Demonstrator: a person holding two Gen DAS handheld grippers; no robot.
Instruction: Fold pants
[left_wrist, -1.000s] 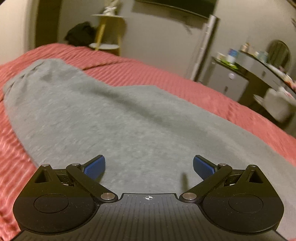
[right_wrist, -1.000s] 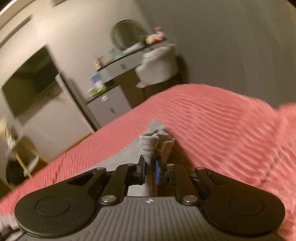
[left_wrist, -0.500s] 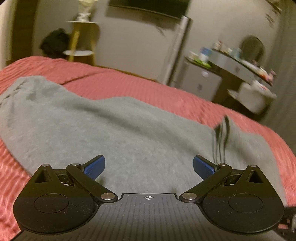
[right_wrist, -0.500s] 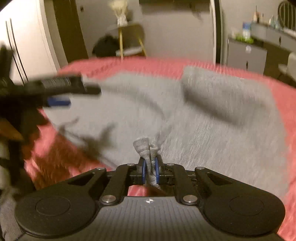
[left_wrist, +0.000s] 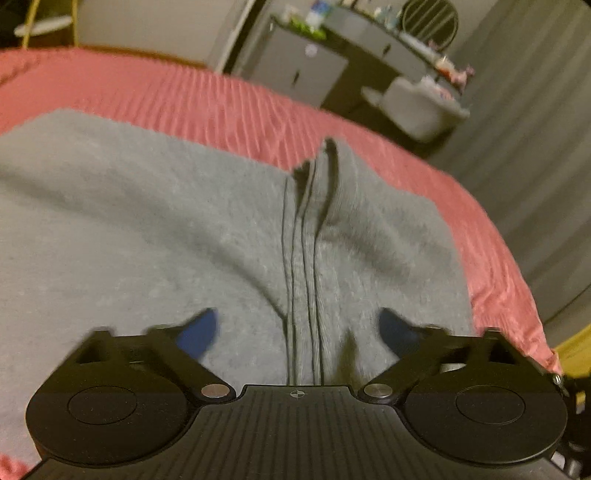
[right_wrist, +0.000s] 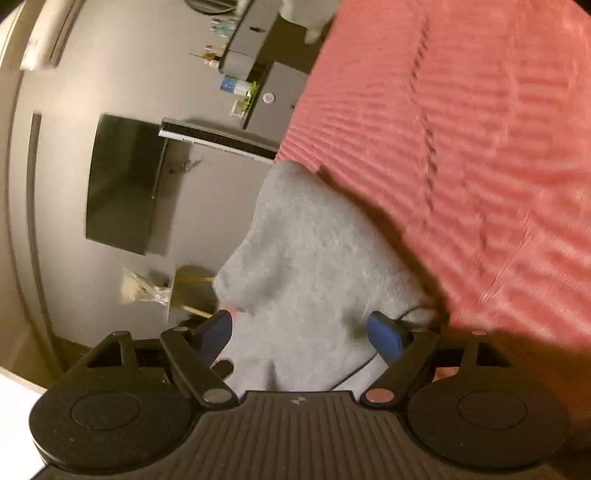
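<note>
1. Pants (left_wrist: 184, 229) lie on the bed (left_wrist: 207, 99), apparently doubled over: stacked edges run from 12 to 6 o'clock.
2. Left gripper (left_wrist: 297, 328) hovers wide, holding nothing.
3. Right gripper (right_wrist: 299, 332), wide too, straddles loose cloth; further folds probably remain.
4. Waistband and cuffs are cut off; blur hides details.

— How did the left gripper (left_wrist: 297, 328) stand?
— Jaws spread wide, blue pads (left_wrist: 199, 334) well apart, nothing pinched between them; its view was blurred.
— And the right gripper (right_wrist: 301, 334)?
— Also spread wide, holding nothing, blue pads (right_wrist: 384, 334) apart, the whole tool rolled sideways against the room
</note>
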